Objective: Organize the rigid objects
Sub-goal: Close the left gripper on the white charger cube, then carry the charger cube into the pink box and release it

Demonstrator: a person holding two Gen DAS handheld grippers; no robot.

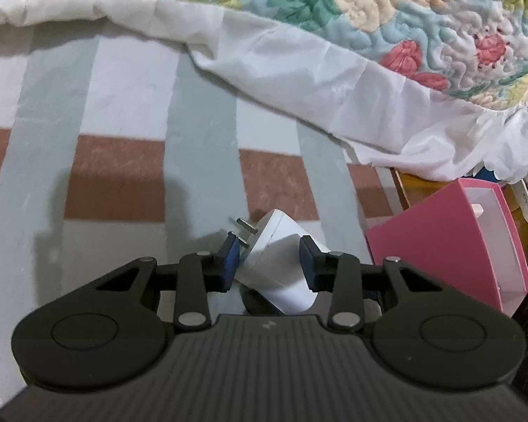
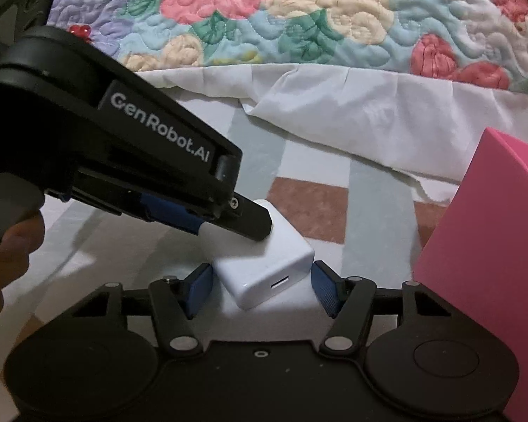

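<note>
A white plug-in charger [image 1: 281,263] with two metal prongs lies between the blue pads of my left gripper [image 1: 269,258]; the jaws stand close around it and seem to grip it. In the right wrist view the same charger [image 2: 267,274], USB port facing me, sits between the blue pads of my right gripper [image 2: 262,285], which is open with gaps on both sides. The left gripper's black body [image 2: 130,147] reaches in from the left, its fingertip on the charger's far end.
A pink open box [image 1: 454,242] stands to the right, also large at the right edge of the right wrist view [image 2: 489,256]. The striped bedsheet [image 1: 123,140] lies underneath, a floral quilt with a white border [image 1: 334,70] behind. A hand [image 2: 7,256] holds the left gripper.
</note>
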